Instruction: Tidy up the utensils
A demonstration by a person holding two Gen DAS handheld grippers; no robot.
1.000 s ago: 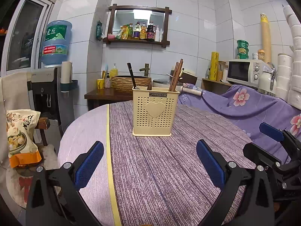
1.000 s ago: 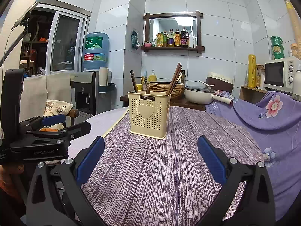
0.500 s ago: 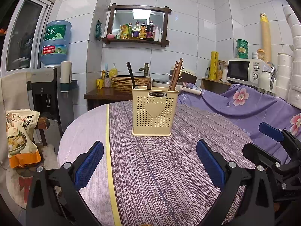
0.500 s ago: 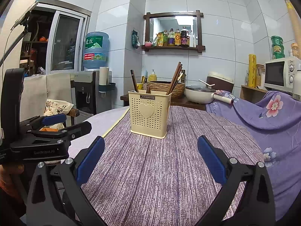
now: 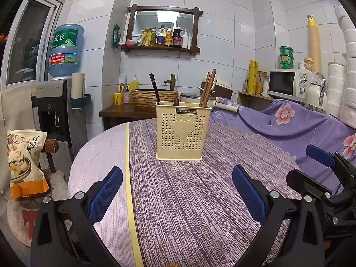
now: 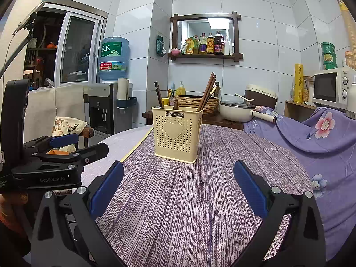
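A cream perforated utensil holder [image 5: 183, 131] with a heart on its front stands upright on the round table [image 5: 178, 200]; it also shows in the right wrist view [image 6: 177, 135]. Brown chopsticks [image 5: 208, 87] lean in its right side, and a dark-handled utensil [image 5: 154, 87] leans in its left side. My left gripper [image 5: 176, 191] is open and empty, well short of the holder. My right gripper [image 6: 178, 189] is open and empty too, also short of it. Each gripper shows at the edge of the other's view, the right one [image 5: 320, 155] and the left one [image 6: 64, 140].
A purple striped cloth with a yellow edge [image 5: 128, 178] covers the table. A purple floral cloth [image 5: 289, 122] drapes at the right. A snack bag [image 5: 24, 162] sits on a chair at the left. A side table with a basket [image 5: 153, 95] and a pot [image 6: 238, 111] stands behind.
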